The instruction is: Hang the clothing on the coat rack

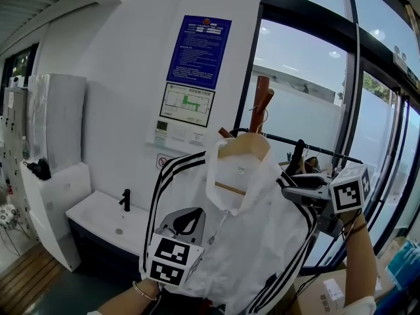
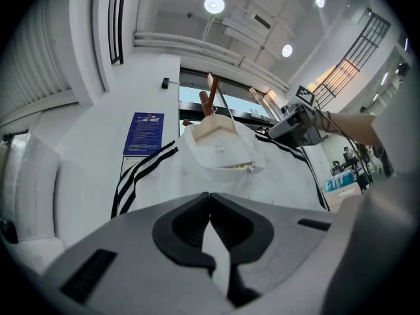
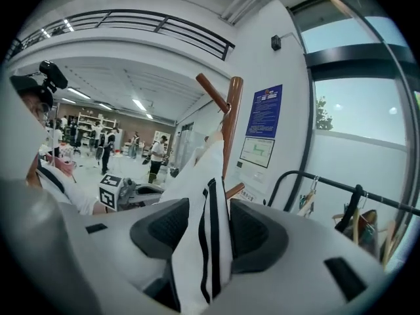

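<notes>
A white jacket (image 1: 249,241) with black stripes hangs on a wooden hanger (image 1: 244,148), whose hook sits on the brown wooden coat rack (image 1: 261,104). My left gripper (image 1: 188,223) is low on the jacket's front, and its jaws are shut with a sliver of white fabric pinched between them (image 2: 210,199). At the jacket's right shoulder is my right gripper (image 1: 292,192). In the right gripper view its jaws stand wide, and the striped shoulder fabric (image 3: 210,228) lies loosely between them without being squeezed. The rack's pole (image 3: 230,123) rises just beyond.
A white counter with a black tap (image 1: 98,215) stands at lower left against the wall with the blue notice (image 1: 199,51). A black clothes rail (image 1: 308,143) with hangers runs behind the rack along the glass wall. Cardboard boxes (image 1: 328,291) sit at lower right.
</notes>
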A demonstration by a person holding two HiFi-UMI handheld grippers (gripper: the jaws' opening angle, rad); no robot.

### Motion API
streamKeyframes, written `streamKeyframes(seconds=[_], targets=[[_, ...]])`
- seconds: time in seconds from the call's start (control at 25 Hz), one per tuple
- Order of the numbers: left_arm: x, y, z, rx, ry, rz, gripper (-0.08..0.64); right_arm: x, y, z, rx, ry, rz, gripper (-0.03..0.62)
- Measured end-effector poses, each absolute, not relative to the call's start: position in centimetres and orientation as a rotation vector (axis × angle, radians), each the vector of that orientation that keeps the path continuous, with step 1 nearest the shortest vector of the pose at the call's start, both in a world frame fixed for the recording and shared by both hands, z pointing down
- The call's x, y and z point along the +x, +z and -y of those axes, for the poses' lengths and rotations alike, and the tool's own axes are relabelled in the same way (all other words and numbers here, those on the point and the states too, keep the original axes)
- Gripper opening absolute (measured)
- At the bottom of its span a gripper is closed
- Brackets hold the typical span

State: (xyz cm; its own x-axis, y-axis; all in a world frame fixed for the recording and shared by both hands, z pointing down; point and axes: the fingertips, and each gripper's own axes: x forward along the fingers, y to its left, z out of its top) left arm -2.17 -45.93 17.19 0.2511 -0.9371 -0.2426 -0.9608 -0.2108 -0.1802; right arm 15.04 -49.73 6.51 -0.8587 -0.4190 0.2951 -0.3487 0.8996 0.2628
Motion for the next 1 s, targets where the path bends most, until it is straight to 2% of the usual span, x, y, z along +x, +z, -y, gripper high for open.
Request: streamKeyframes(seconds=[0.52, 0.84, 1.0], targets=[[-1.3, 18.8, 42.6, -2.313, 0.112, -1.707, 0.009, 19.4, 4.0, 47.5, 1.102, -0.391, 2.752, 0.222], [-0.5, 20.9, 42.8, -2.382, 0.128, -1.684, 0.009, 19.1, 9.2, 45.5, 1.232, -0.364, 2.646, 0.218], [0.3, 22.2, 42.9, -2.414, 0.124, -1.664, 0.009, 18.9, 12.7, 45.6, 1.314, -0.35, 2.576, 0.195]])
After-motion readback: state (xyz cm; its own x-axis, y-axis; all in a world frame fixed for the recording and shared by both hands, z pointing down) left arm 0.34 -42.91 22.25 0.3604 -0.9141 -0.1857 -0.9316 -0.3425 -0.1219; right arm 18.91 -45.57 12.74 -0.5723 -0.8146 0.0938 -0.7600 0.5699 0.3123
